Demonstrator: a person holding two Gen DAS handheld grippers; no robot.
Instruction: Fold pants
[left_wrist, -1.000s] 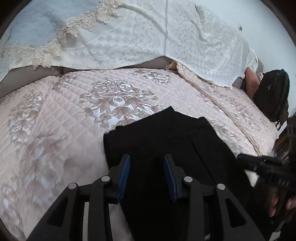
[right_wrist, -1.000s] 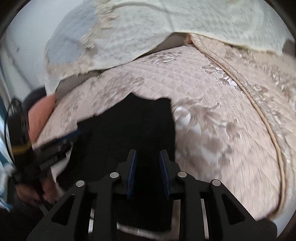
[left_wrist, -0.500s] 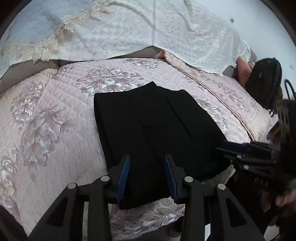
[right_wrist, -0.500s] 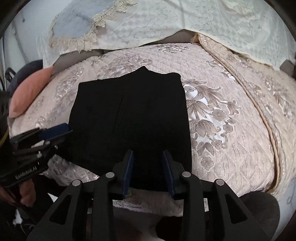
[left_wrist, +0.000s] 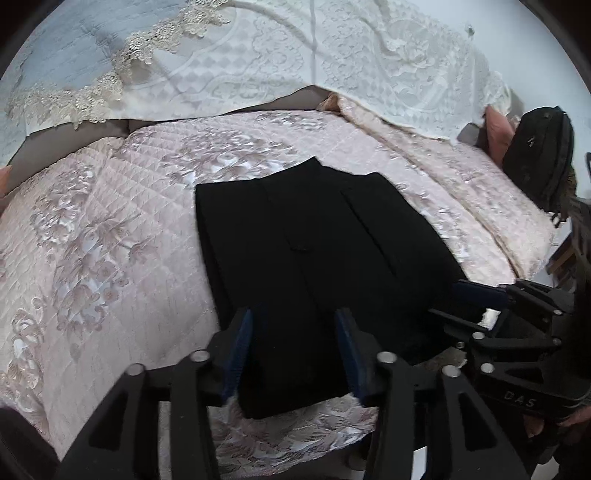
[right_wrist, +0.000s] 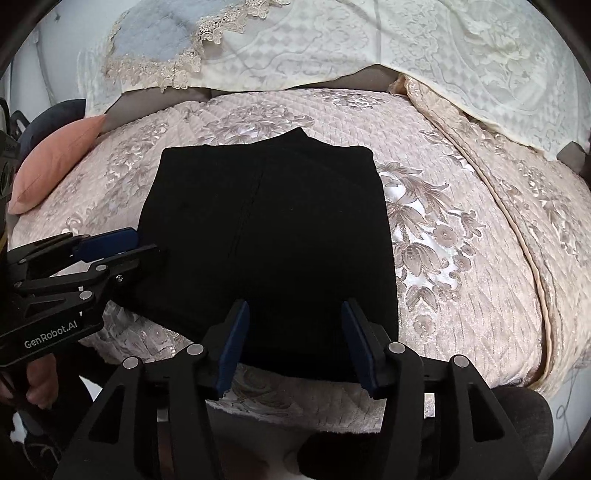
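A pink quilted bedspread (right_wrist: 461, 258) with floral embroidery covers the bed. Along the top of the frame lies a white lace cover (right_wrist: 369, 44). A salmon pillow (right_wrist: 55, 162) sits at left; a black bag (left_wrist: 535, 155) at upper right.

One folded black pair of pants (right_wrist: 266, 236) is lying on one quilted pink floral bedspread (right_wrist: 461, 258), one salmon cushion (right_wrist: 55, 158) is resting nearby, and two black grippers are hovering
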